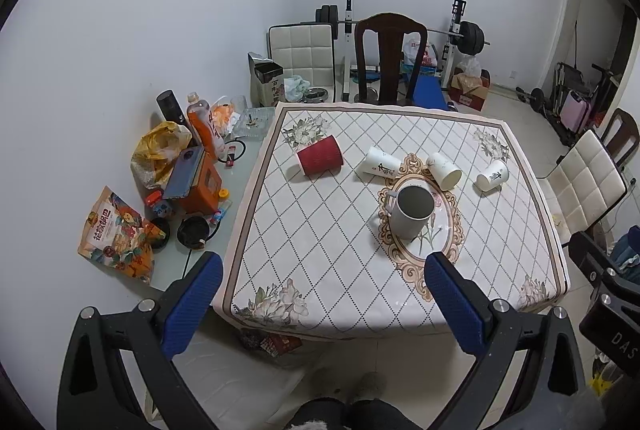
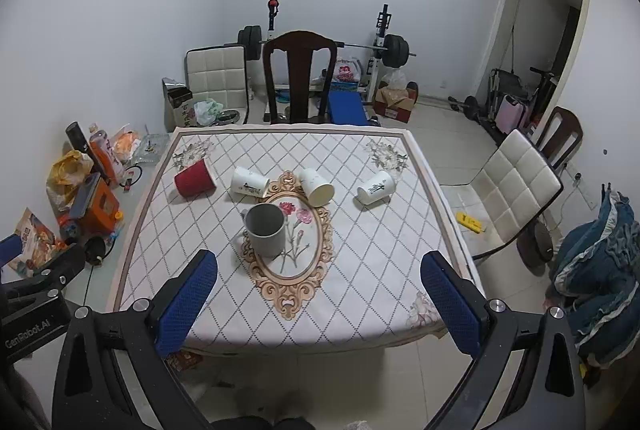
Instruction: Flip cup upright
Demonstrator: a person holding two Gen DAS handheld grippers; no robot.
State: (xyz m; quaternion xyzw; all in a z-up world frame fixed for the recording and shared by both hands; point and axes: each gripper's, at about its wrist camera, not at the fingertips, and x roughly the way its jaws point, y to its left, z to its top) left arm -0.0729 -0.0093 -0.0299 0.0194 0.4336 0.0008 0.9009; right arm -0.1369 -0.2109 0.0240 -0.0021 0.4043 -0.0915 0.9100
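Note:
On the patterned tablecloth (image 1: pixel 320 230) (image 2: pixel 360 250) a grey mug (image 1: pixel 411 211) (image 2: pixel 265 230) stands upright near the middle. Behind it lie a red paper cup (image 1: pixel 320 161) (image 2: pixel 195 178) and three white paper cups on their sides: one left (image 1: pixel 380 162) (image 2: pixel 249 182), one middle (image 1: pixel 443 171) (image 2: pixel 316 187), one right (image 1: pixel 492 176) (image 2: pixel 375 187). My left gripper (image 1: pixel 324 270) is open and empty, held back above the table's near edge. My right gripper (image 2: pixel 319 270) is open and empty, also back from the cups.
A side surface left of the table holds bags, bottles and an orange box (image 1: pixel 198 186). A dark wooden chair (image 1: pixel 390 58) stands at the far side, a white padded chair (image 2: pixel 516 190) at the right. Weight equipment (image 2: pixel 384 46) lines the back wall.

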